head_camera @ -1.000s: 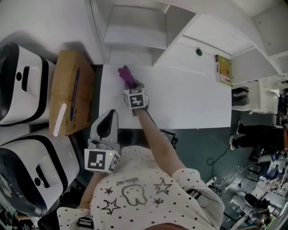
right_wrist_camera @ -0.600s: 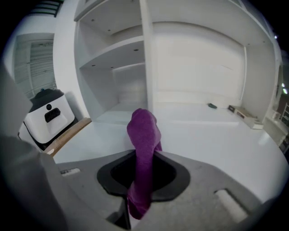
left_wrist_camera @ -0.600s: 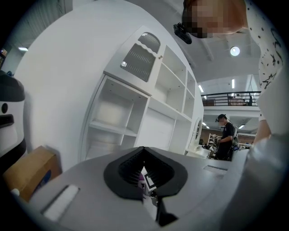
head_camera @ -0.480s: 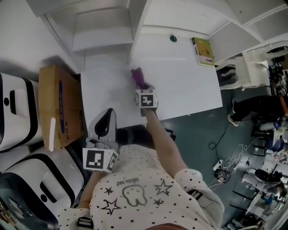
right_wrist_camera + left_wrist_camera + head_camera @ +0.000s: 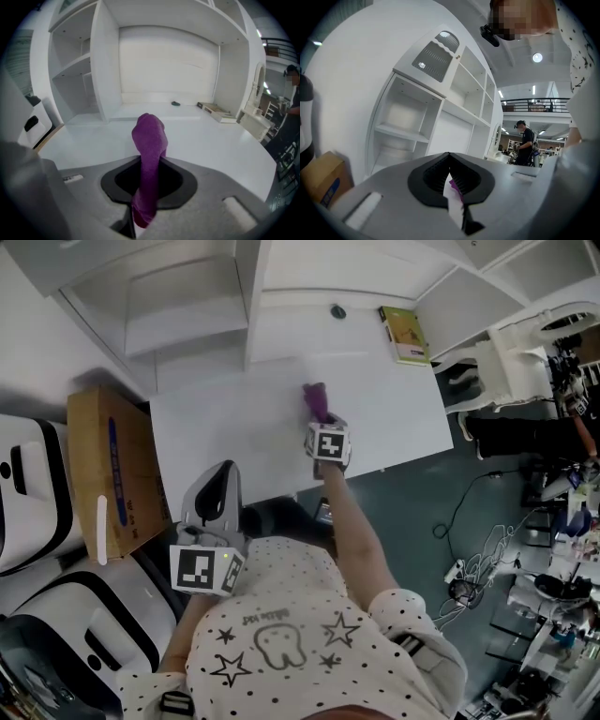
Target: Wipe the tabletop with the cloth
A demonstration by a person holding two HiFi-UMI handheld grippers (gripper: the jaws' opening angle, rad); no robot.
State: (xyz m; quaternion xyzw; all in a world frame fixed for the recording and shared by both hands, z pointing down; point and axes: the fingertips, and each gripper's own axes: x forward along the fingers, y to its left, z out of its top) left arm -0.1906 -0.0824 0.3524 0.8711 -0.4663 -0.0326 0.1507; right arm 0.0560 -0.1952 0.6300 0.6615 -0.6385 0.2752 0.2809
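Note:
My right gripper [image 5: 322,421] is shut on a purple cloth [image 5: 315,397] whose free end presses on the white tabletop [image 5: 234,427], a little right of the middle. In the right gripper view the cloth [image 5: 150,136] rises folded from between the jaws of that gripper [image 5: 150,161] and hides the tabletop [image 5: 220,140] just ahead. My left gripper [image 5: 217,495] hangs off the table's near edge, held close to the person's body. Its jaws are together with nothing in them. The left gripper view shows this gripper [image 5: 451,164] with only a thin slit, through which a bit of purple shows.
A cardboard box [image 5: 108,470] stands left of the table, beside white machines [image 5: 28,502]. A green book [image 5: 404,334] and a small dark object [image 5: 337,311] lie at the table's far side under white shelves [image 5: 79,70]. A white chair [image 5: 511,371] is at the right.
My right gripper has dragged the cloth rightward across the tabletop, from near the left edge to past the middle. The left gripper has stayed put.

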